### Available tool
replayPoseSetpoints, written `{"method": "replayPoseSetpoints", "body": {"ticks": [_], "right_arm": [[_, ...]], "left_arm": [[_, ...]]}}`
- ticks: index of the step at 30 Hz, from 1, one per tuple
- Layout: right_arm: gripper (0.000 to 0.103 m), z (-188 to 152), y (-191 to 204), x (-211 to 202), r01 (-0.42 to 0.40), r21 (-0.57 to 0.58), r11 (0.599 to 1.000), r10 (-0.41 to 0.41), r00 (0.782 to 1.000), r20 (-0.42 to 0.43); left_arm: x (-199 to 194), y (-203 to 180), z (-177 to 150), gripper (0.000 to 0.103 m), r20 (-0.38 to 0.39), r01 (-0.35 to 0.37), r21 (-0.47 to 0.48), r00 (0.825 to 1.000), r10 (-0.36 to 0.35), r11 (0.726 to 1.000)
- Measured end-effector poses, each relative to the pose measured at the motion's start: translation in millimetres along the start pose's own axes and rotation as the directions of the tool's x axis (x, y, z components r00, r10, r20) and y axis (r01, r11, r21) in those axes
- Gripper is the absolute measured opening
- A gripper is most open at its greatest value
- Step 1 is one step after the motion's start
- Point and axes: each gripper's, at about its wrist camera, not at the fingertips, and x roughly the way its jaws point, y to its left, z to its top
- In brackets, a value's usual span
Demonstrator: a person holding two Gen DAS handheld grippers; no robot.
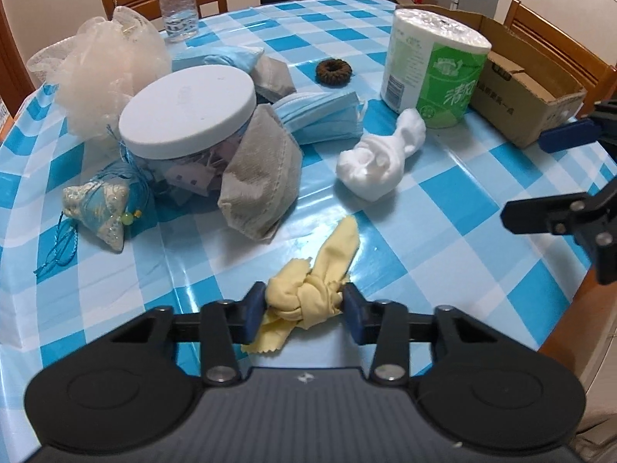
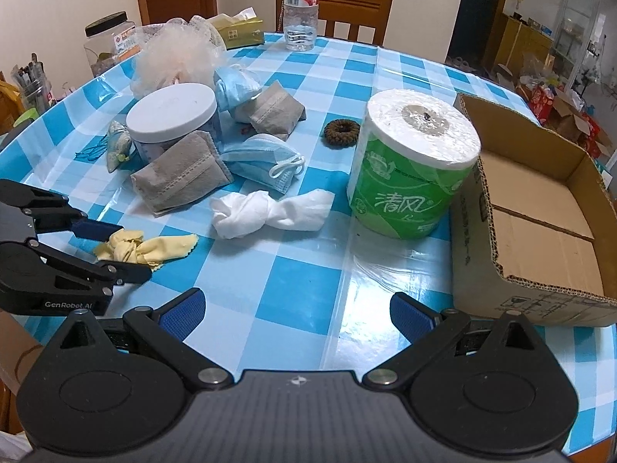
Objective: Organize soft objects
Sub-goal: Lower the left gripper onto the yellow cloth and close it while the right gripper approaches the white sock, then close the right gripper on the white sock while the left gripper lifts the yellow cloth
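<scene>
At the bottom centre of the left wrist view, the left hand-held gripper (image 1: 304, 306) pinches a knotted yellow cloth (image 1: 308, 289) low over the checkered desk (image 1: 443, 208); the right hand-held gripper (image 2: 297, 308) hangs wide open, holding nothing. The cardboard box (image 2: 540, 208) at right looks empty, so sorting has barely begun; the white cloth (image 2: 266, 212), masks and mesh sponge (image 2: 173, 58) remain scattered across the middle and upper left.

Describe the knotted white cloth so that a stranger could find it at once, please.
Start at the tall green-wrapped paper roll beside the cardboard box. Just left of its base lies the knotted white cloth. It alone is pure white; the knotted yellow cloth nearby sits between the left gripper pads.
</scene>
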Motion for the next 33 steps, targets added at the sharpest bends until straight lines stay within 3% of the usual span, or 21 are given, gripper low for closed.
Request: {"method": "replayPoseSetpoints", "body": {"ticks": [7,16,28,33], "right_arm": [[0.103,8,5,13,-0.015,-0.004,1.0,0.015,1.0,-0.016],[0.101,32,31,49,-0.075,-0.042,0.996,0.074,0.997,-0.022],[0.081,52,68,91,0.055,-0.164,0.985,-0.056,0.998,0.001],[0.061,53,67,89,0.077,-0.169,0.983,-0.078,0.997,0.001]], "left_arm": [[-3,7,-1,0.036,-0.003,-0.04,-0.046,0.999,0.04,0.998],[-18,37,-11,0.036,-0.02,-0.116,-0.178,0.993,0.115,0.977],[-24,55,-11,0.036,-0.003,-0.123,-0.246,0.992,0.127,0.961],[-23,58,-10,0.036,-0.003,-0.115,-0.249,0.993,0.118,0.962]]}}
